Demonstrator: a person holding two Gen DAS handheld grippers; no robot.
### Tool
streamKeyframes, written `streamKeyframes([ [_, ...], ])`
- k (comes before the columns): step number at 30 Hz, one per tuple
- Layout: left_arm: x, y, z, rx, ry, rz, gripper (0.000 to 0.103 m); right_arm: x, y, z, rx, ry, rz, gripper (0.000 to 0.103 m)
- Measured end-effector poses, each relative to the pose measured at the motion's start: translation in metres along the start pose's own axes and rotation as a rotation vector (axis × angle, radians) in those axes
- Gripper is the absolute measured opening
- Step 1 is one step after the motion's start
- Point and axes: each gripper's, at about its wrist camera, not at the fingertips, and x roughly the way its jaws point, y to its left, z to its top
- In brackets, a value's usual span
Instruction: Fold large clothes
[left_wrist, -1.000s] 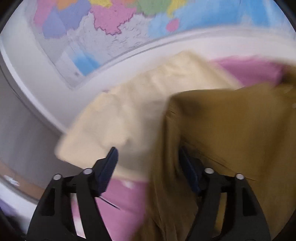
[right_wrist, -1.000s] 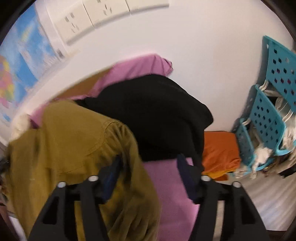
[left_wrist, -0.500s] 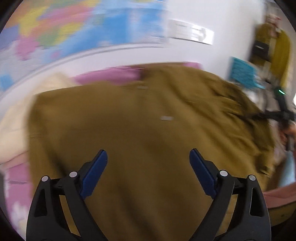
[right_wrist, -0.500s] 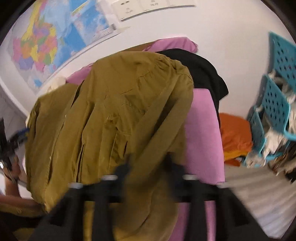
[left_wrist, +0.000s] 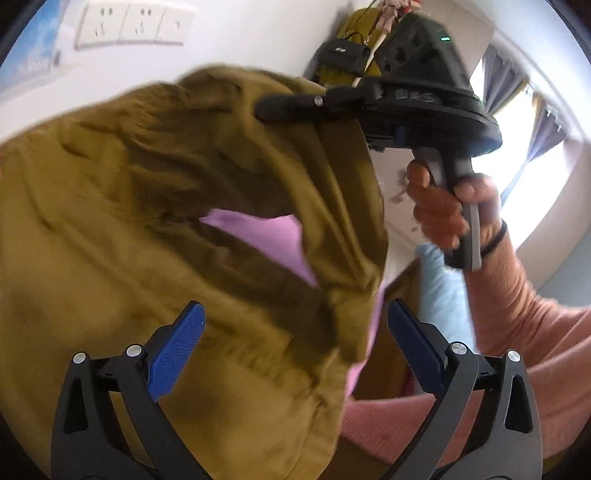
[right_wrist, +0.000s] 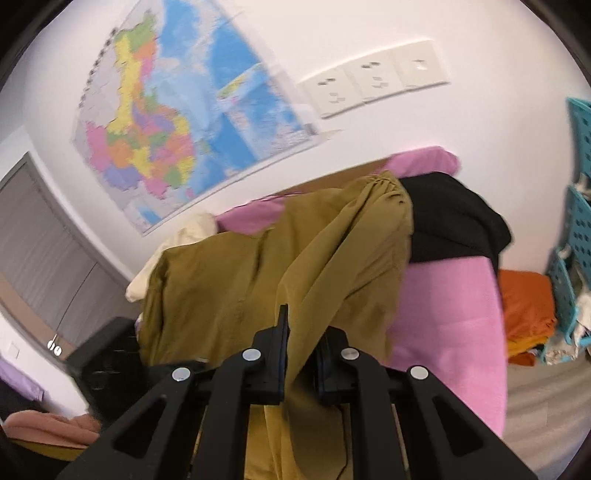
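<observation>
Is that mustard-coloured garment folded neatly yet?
No. The garment lies bunched and draped over the pink cover, one fold lifted.

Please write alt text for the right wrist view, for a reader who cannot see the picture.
The right gripper is shut on a fold of an olive-green garment, which drapes over a pink-covered surface. Behind it lie a black garment and a cream cloth, below a colourful wall map and white wall sockets.
</observation>
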Motion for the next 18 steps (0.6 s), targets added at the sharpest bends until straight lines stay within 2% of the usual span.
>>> streamKeyframes([
  [3, 0.007, 0.011, 0.004, -0.075, -0.026, -0.06, 0.097, 0.009, 0.022, 0.008, -0.038, 0.011, 0.037, 0.011],
  [4, 0.009, 0.015, 0.005, -0.091, -0.035, -0.086, 0.093, 0.013, 0.029, 0.01, -0.049, 0.017, 0.051, 0.011],
  [5, 0.006, 0.017, 0.003, -0.097, -0.053, -0.102, 0.066, 0.018, 0.036, 0.012, -0.058, 0.021, 0.055, 0.011],
  [7, 0.002, 0.018, -0.002, -0.09, -0.059, -0.149, 0.025, 0.026, 0.044, 0.015, -0.071, 0.036, 0.066, 0.012],
  [11, -0.033, 0.014, -0.014, -0.051, -0.129, -0.082, 0.01, 0.041, 0.058, 0.021, -0.071, 0.05, 0.105, 0.013],
  [14, -0.067, 0.017, -0.018, -0.056, -0.172, -0.002, 0.008, 0.048, 0.069, 0.028, -0.082, 0.048, 0.135, 0.017],
  [15, -0.081, 0.02, -0.019, -0.062, -0.186, 0.031, 0.008, 0.053, 0.076, 0.032, -0.09, 0.05, 0.134, 0.023],
  [16, -0.097, 0.024, -0.021, -0.069, -0.2, 0.071, 0.008, 0.056, 0.08, 0.034, -0.091, 0.062, 0.15, 0.033],
  [18, -0.131, 0.036, -0.026, -0.093, -0.226, 0.142, 0.008, 0.068, 0.091, 0.039, -0.114, 0.09, 0.177, 0.043],
])
